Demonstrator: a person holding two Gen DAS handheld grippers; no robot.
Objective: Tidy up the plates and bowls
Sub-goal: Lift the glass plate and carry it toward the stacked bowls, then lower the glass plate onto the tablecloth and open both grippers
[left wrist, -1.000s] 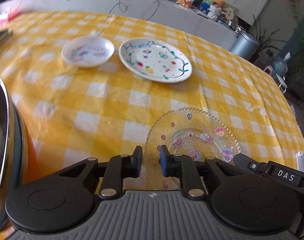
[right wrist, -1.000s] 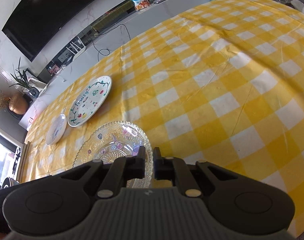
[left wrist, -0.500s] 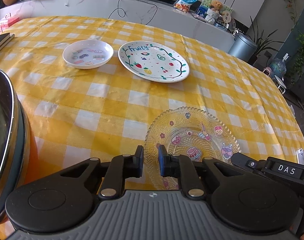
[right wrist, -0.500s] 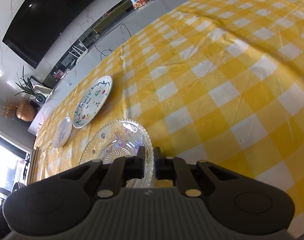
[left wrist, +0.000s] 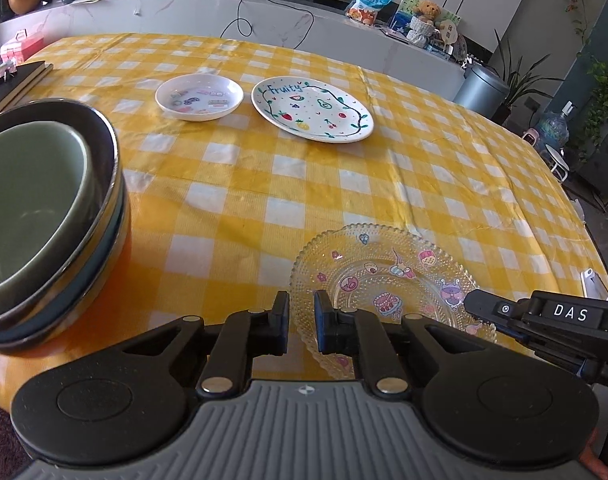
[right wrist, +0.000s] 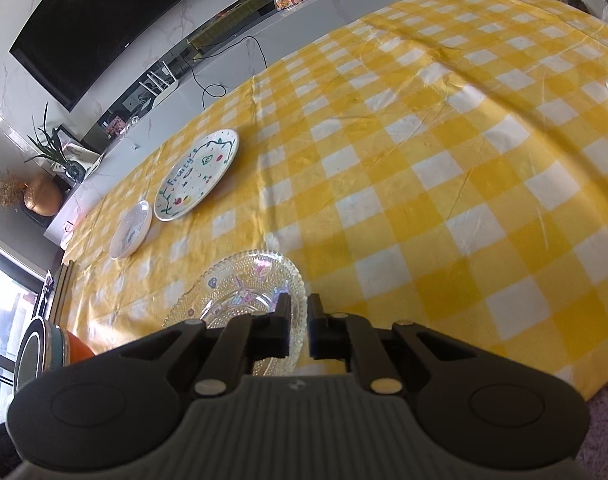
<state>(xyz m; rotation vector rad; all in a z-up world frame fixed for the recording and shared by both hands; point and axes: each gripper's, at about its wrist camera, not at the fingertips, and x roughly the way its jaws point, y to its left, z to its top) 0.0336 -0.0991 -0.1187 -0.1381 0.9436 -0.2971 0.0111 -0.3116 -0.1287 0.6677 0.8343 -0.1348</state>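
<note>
Yellow-and-white checked tablecloth (left wrist: 240, 184) over a table, white counter (left wrist: 264, 24) behind with a snack bag (left wrist: 367, 2) and a teddy (left wrist: 426, 11); dark TV (right wrist: 104, 20) on the wall in the right wrist view. Far side: small white dish (left wrist: 199, 97) just beside the "Fruity" plate (left wrist: 312, 109), apart by a narrow gap. Near edge: clear glass plate (left wrist: 384, 280) with cartoon stickers, flat on the cloth. At left: 1 stack of nested bowls (left wrist: 44, 224), green one innermost, orange one at the bottom. Left gripper (left wrist: 301, 326) nearly closed, narrow gap between the pads, over the glass plate's near-left rim; whether the rim sits between the pads, cannot tell. Right gripper (right wrist: 299, 326) also nearly closed, narrow gap, at the same plate's (right wrist: 240, 296) right rim; grip on it not clear either. Right gripper's body visible at the right edge of the left view, over the plate's rim.
</note>
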